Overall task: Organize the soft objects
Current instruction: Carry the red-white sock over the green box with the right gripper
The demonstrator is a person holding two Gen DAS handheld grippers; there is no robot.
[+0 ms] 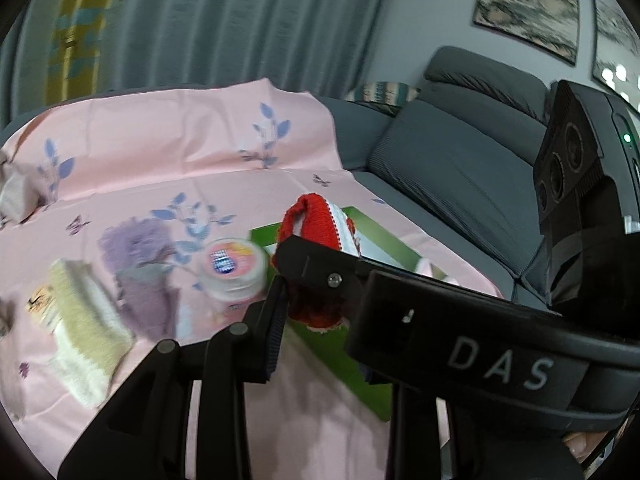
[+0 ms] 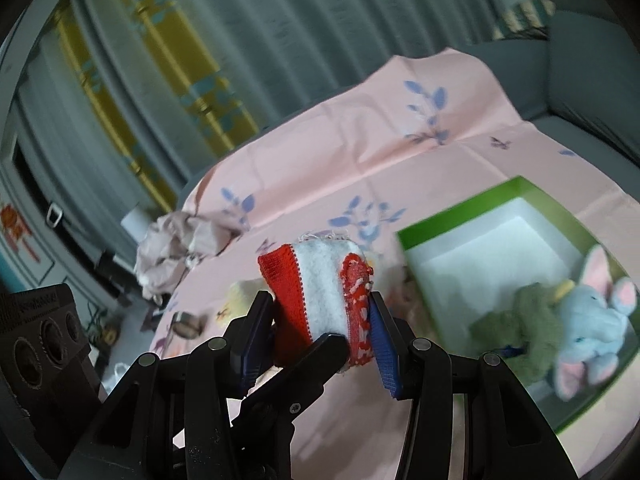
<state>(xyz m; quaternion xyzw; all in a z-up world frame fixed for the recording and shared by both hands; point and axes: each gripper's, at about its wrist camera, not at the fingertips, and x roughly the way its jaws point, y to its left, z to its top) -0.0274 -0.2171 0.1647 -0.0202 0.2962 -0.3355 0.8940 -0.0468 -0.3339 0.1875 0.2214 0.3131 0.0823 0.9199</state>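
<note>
A folded red-and-white knitted cloth [image 2: 320, 276] hangs in the air above the pink sheet, held from both sides. My right gripper [image 2: 320, 308] is shut on it, with a blue pad [image 2: 382, 344] pressed against each flank. In the left wrist view the same cloth [image 1: 316, 220] sticks up between the fingers of my left gripper [image 1: 320, 304], which is shut on its lower red part. The right gripper's black finger crosses in front there. The green box [image 2: 424, 236] with a white inside lies to the right. It holds a blue elephant plush [image 2: 592, 320] and a green fuzzy piece [image 2: 520, 324].
On the pink sheet [image 1: 180, 152] lie a round lidded tub [image 1: 234, 266], a purple fuzzy cloth [image 1: 140, 264] and a cream folded towel [image 1: 88, 320]. A crumpled beige cloth [image 2: 176, 248] sits at the sheet's far edge. A grey sofa cushion [image 1: 460, 168] is behind.
</note>
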